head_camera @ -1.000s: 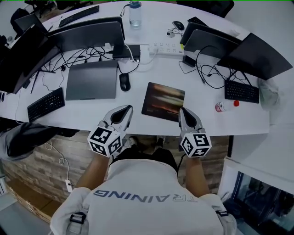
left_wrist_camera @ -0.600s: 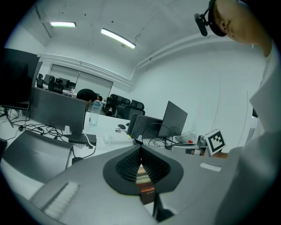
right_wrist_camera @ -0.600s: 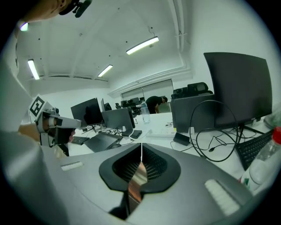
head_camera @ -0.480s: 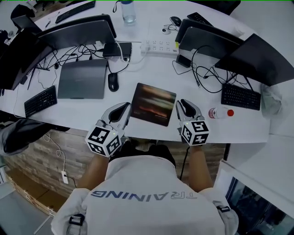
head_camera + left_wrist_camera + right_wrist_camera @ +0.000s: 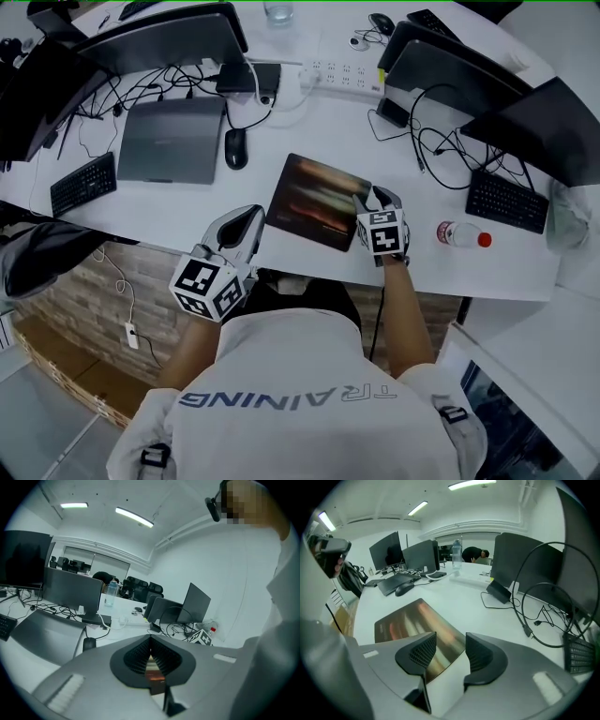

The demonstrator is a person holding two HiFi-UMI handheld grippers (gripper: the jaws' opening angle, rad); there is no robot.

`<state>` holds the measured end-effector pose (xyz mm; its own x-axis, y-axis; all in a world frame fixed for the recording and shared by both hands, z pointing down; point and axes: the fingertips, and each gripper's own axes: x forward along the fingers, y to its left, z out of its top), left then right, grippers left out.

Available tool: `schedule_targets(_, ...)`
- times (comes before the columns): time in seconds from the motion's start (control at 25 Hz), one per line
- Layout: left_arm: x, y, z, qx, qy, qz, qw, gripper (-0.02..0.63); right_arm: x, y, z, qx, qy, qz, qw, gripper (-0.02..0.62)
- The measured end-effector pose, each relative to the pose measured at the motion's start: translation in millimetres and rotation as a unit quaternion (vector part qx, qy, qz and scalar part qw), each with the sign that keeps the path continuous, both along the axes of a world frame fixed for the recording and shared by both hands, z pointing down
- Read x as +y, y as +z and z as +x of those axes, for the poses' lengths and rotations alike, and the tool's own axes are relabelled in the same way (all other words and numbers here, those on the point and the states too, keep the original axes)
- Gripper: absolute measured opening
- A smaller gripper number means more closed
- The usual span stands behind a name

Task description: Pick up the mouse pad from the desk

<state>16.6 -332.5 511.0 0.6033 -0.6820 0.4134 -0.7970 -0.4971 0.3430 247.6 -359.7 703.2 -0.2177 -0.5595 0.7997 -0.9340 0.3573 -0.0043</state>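
Now the right gripper (image 5: pixel 451 641), whose jaws have just been opening and are standing wide apart, is tilting down over the near right edge of the dark rectangular mouse pad with a blurred reddish print (image 5: pixel 410 620). That edge is lying flat on the white curved desk (image 5: pixel 454 597) under the gap, untouched, probably being lined up for a pinch. To its left, the left gripper (image 5: pixel 249 220) is hovering with its jaws pressed together on nothing.

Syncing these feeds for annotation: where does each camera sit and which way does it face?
Head view: on the person's head, steeply down at the desk; torso, arms, left gripper, right gripper.
Left gripper view: on it, across the desk toward monitors; jaws together.
Right gripper view: on it, down at the mouse pad; jaws just opened, pad's edge between, ungripped.
Head and right gripper views share the mouse pad.
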Motion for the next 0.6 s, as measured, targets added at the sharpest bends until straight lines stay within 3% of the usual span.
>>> schedule_targets(0.32,3.0,10.9,-7.2,-0.005,-0.004,-0.015,0.9999,0.0,-17.8,40.0,2.5,0.033,-0.012,-0.033,0.999,0.235)
schedule_targets(0.6,2.9,12.9,-13.2,-0.003,-0.004,-0.019,0.9998,0.0,-14.5,41.8,-3.2,0.023,-0.019,-0.044,0.999,0.18)
